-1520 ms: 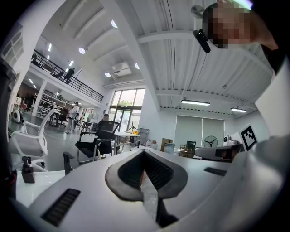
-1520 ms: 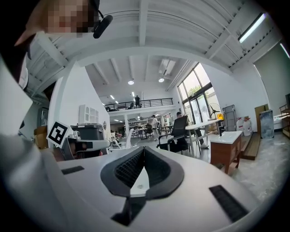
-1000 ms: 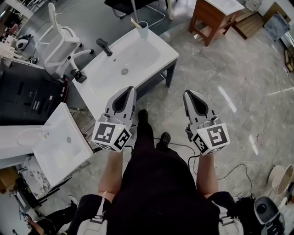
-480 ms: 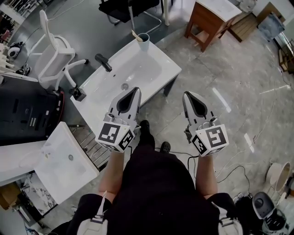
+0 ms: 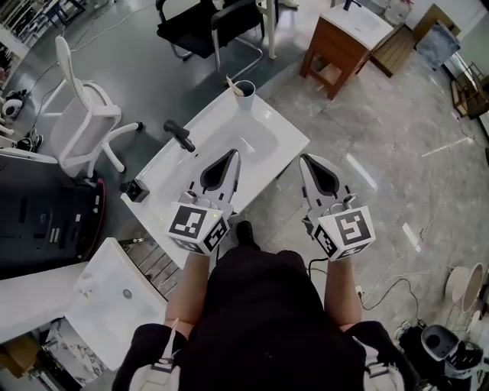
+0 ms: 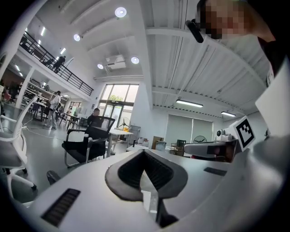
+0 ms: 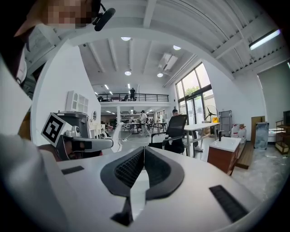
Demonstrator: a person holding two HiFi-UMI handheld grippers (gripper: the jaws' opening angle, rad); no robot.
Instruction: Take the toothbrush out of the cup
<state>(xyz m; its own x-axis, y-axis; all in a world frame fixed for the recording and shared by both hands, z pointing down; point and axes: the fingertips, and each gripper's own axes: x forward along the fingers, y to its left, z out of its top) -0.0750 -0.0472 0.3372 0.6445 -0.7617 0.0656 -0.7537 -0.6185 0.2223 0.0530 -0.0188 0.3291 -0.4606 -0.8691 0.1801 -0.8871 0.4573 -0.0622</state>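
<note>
Left gripper (image 5: 231, 155): jaws pressed together with nothing between them. It sits in the lower middle of the head view, pointing toward the top of the frame, with its tip over the near edge of the sink.
Right gripper (image 5: 304, 158): also pressed together and empty. It is just right of the left one, over the floor beside the sink's near right edge.
Sink (image 5: 290, 136): a white basin on a stand, slanting across the middle of the frame, with a black tap (image 5: 179, 136) on its left rim.
Cup (image 5: 245, 95): white and upright on the far corner of the sink, in the upper middle of the frame, well apart from both grippers. Neither gripper view shows it.
Toothbrush (image 5: 232, 84): stands in the cup and leans toward the upper left, its pale end above the rim.
Around: a white chair (image 5: 76, 122) at the left, a black chair (image 5: 206, 19) at the top, and a wooden cabinet (image 5: 340, 46) at the upper right.
Step in hand: probably the approach; the toothbrush has not yet been taken.
Doing it well: likely spread one gripper before reaching the cup and close it on the exposed end above the rim. Then lift along the lean so the brush does not drag the cup.
Risk: the cup looks light and stands near the sink's corner, so a sideways pull could tip it. The other gripper could steady it.
</note>
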